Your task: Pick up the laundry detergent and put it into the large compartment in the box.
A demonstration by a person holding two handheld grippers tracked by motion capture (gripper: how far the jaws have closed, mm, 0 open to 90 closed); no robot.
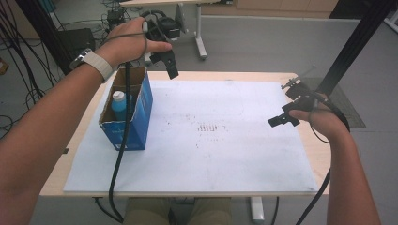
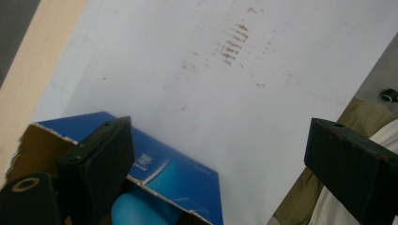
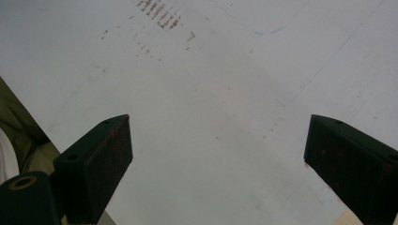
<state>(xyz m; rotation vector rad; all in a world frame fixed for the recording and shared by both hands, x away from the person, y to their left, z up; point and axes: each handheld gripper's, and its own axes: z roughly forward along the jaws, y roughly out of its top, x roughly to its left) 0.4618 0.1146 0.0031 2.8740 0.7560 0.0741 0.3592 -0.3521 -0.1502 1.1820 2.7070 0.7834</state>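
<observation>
A blue cardboard box (image 1: 133, 112) stands open-topped on the left of the white mat (image 1: 211, 154). Inside it sits a blue bottle (image 1: 119, 104) with a white cap. My left gripper (image 1: 170, 63) hangs in the air above and behind the box's far end, jaws wide apart and empty. In the left gripper view the box (image 2: 178, 176) and the bottle (image 2: 141, 211) lie below the open left gripper (image 2: 218, 157). My right gripper (image 1: 283, 119) hovers low over the mat's right edge. The right gripper (image 3: 218, 159) is open, with bare mat between its jaws.
Brown smudge marks (image 1: 209, 127) dot the mat's middle. The wooden table (image 1: 56, 173) shows as a rim around the mat. A black frame post (image 1: 347, 47) rises at the right. Cables trail from both grippers. Another table's leg (image 1: 201, 44) stands behind.
</observation>
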